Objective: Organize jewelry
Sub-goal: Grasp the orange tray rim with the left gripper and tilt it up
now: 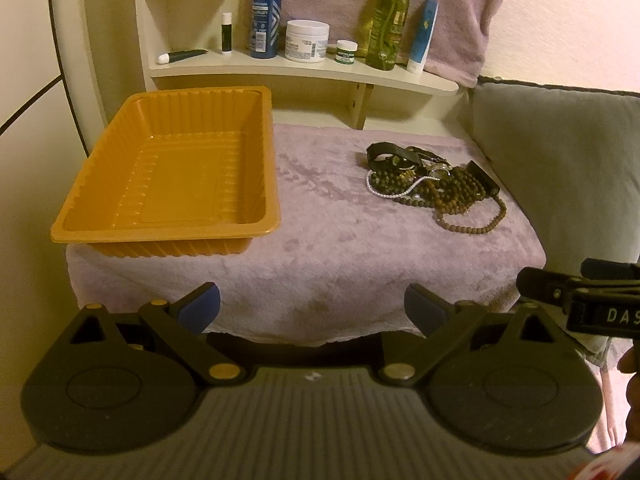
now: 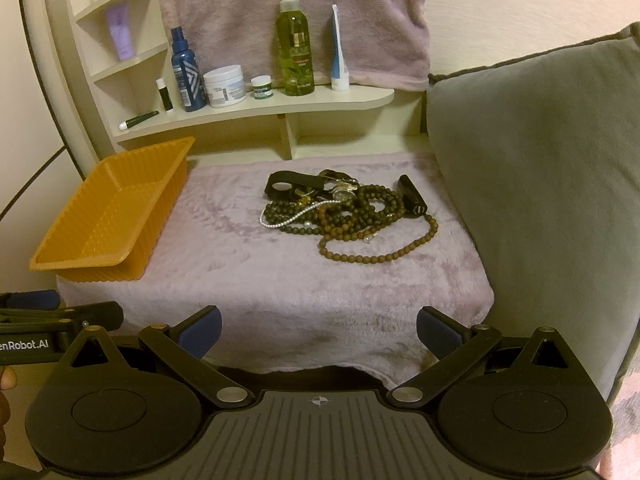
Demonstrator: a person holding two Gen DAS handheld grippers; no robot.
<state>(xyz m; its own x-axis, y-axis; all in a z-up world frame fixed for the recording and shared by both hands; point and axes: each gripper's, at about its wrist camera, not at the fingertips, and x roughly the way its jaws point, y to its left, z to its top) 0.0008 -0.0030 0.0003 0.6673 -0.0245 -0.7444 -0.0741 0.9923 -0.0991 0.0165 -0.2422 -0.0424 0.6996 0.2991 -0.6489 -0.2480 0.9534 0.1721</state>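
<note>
A tangled pile of jewelry [image 1: 434, 184] lies on the lilac towel [image 1: 320, 208]: brown and dark bead strands, a white pearl strand, black straps and watches. It also shows in the right wrist view [image 2: 344, 212]. An empty orange plastic tray [image 1: 168, 172] stands on the towel's left; the right wrist view shows the tray [image 2: 116, 216] too. My left gripper [image 1: 312, 308] is open and empty, near the towel's front edge. My right gripper [image 2: 319, 330] is open and empty, also at the front edge, well short of the pile.
A cream shelf [image 2: 256, 114] behind the towel holds bottles, jars and tubes. A grey cushion [image 2: 540, 184] stands at the right. A pink towel [image 2: 292, 20] hangs on the wall. The right gripper's body [image 1: 592, 300] shows at the left view's right edge.
</note>
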